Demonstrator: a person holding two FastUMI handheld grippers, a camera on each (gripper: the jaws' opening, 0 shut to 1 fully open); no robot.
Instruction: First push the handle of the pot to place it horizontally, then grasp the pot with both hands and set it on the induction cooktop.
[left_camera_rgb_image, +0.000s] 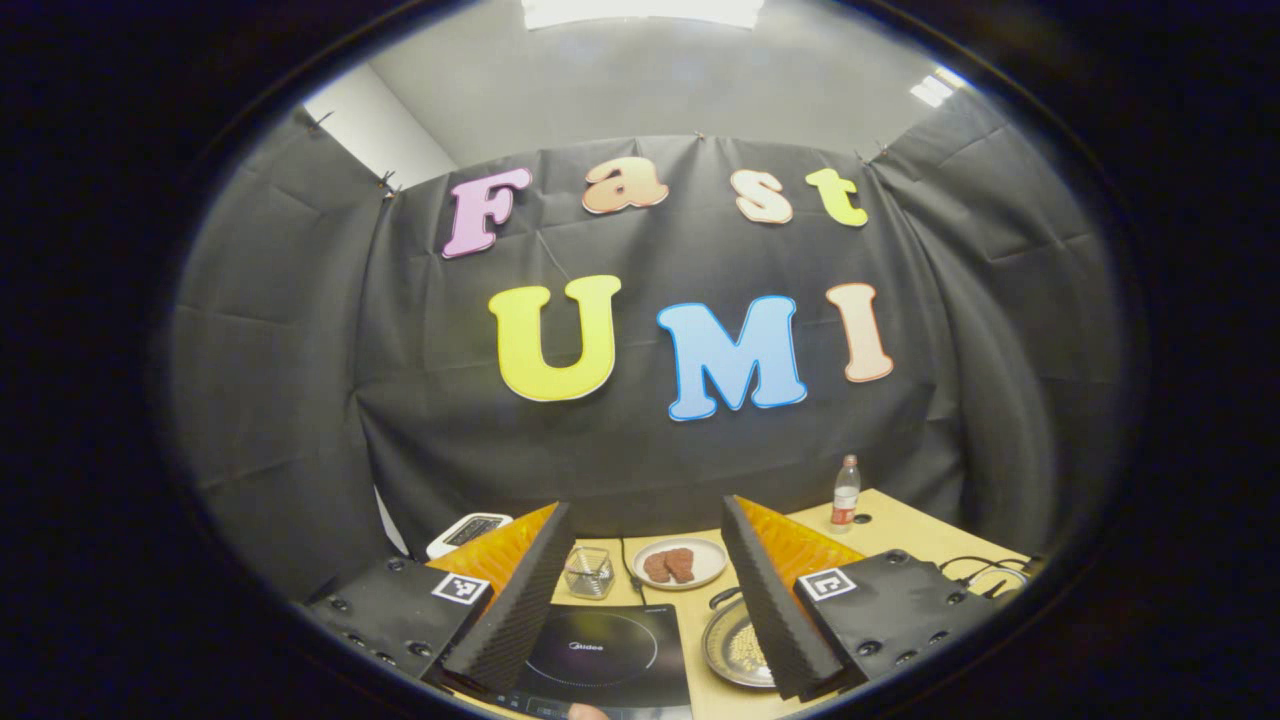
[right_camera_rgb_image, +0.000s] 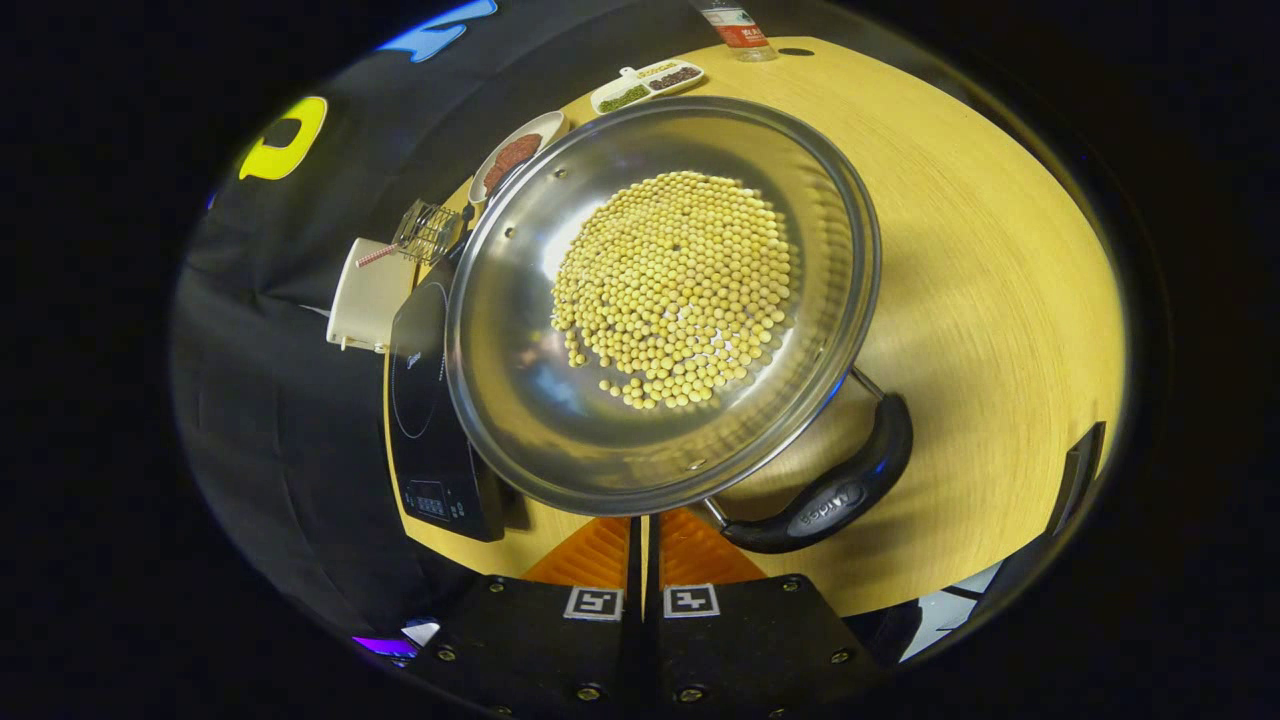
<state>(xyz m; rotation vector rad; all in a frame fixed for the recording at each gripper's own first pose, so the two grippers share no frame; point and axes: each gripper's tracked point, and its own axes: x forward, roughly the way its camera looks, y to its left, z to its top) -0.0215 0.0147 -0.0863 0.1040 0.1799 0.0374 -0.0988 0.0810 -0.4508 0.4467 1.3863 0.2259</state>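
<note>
The left hand-held gripper (left_camera_rgb_image: 645, 590) is held level, pointed forward across the counter (left_camera_rgb_image: 905, 535), raised above it. Its two fingers (left_camera_rgb_image: 520, 600) are spread wide apart, and nothing is gripped between them. A small part of a fingertip of the person is seen at the bottom edge of the left gripper view. The right hand-held gripper (right_camera_rgb_image: 640, 535) is pointed steeply downward. Its two fingers (right_camera_rgb_image: 595, 550) are brought together side by side, with only a thin slit left between them, and no object is seen pinched there.
</note>
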